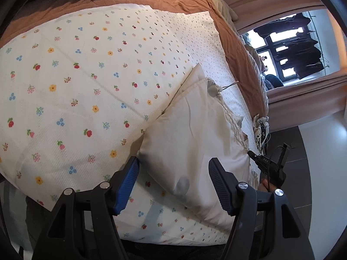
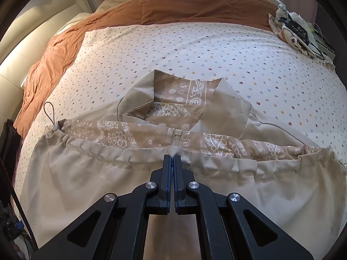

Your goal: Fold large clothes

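A beige jacket (image 2: 86, 173) with a paisley lining lies spread on the floral sheet (image 2: 195, 49) of the bed; its collar (image 2: 180, 99) points away and its drawstring hem is toward me. My right gripper (image 2: 172, 159) is shut on the jacket's hem beside the zipper (image 2: 176, 137). In the left wrist view the jacket (image 1: 195, 134) looks cream white and bunched. My left gripper (image 1: 173, 179) is open, its fingers on either side of a fold of the jacket without closing. The right gripper (image 1: 269, 164) shows at the jacket's far edge.
An orange-brown quilt (image 2: 151, 6) covers the bed beyond the sheet. A patterned cloth with black cables (image 2: 297, 30) lies at the far right corner. A cream headboard (image 2: 43, 32) is at the left. In the left wrist view dark floor tiles (image 1: 303, 173) and a window (image 1: 286, 49) lie beyond the bed edge.
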Tool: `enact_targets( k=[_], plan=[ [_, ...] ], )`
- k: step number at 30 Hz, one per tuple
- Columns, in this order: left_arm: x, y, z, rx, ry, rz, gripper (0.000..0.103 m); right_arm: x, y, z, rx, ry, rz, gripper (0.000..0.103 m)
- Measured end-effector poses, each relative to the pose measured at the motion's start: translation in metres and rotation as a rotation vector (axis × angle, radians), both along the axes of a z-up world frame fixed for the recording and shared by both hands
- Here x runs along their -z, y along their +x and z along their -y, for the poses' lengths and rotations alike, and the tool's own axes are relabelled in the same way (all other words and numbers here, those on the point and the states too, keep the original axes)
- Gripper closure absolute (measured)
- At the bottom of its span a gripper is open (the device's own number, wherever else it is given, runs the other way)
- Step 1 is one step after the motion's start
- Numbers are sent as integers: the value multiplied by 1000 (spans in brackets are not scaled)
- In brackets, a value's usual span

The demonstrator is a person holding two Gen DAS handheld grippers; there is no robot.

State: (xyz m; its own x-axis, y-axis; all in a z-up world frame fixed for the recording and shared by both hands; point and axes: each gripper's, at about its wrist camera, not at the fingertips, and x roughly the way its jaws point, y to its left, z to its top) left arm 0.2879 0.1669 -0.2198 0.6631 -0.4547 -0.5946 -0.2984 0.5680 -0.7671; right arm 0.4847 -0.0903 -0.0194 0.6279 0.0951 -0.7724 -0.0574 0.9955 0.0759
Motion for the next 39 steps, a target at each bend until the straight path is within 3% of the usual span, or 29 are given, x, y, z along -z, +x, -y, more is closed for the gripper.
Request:
enact_targets(
  k=[7, 15, 16, 18, 20, 25, 28, 29, 31, 32, 33, 39],
  plan=[
    [11, 7, 9, 21, -30, -26, 36, 28, 20, 1, 25, 31, -33, 103],
    [23, 36, 12, -4, -58, -14, 36, 33, 34, -5, 19, 10, -21, 103],
    [22, 38, 13, -2, -53, -11, 40, 35, 37, -8, 21, 11, -25, 103],
    [24, 40, 14, 0, -39, -27, 74, 35, 33, -6, 27, 8, -33, 103],
    [27, 38, 12, -9, -69, -22, 83, 41, 33, -4, 31, -3, -41, 103],
    [8, 24, 13, -28, -30, 60, 90, 46, 40, -8, 26, 25, -64, 103],
    [5, 17, 11, -44, -48, 77, 92, 42, 34, -2, -3, 110, -76, 102],
    [5, 13, 9, -50, -57, 81, 92, 36, 31, 4, -6, 122, -56, 100],
    [3, 8, 8, -53, -63, 90, 93, 33, 19, 4, -19, 125, -27, 78],
    [2, 4, 7, -55, -64, 96, 93, 31, 13, 5, -28, 137, -26, 40],
    [0, 0, 7, -57, -63, 100, 93, 30, 5, 5, -39, 155, -18, 15],
    [-10, -22, 4, -65, -50, 130, 93, 27, -51, -3, -84, 139, 22, 15]
  ],
)
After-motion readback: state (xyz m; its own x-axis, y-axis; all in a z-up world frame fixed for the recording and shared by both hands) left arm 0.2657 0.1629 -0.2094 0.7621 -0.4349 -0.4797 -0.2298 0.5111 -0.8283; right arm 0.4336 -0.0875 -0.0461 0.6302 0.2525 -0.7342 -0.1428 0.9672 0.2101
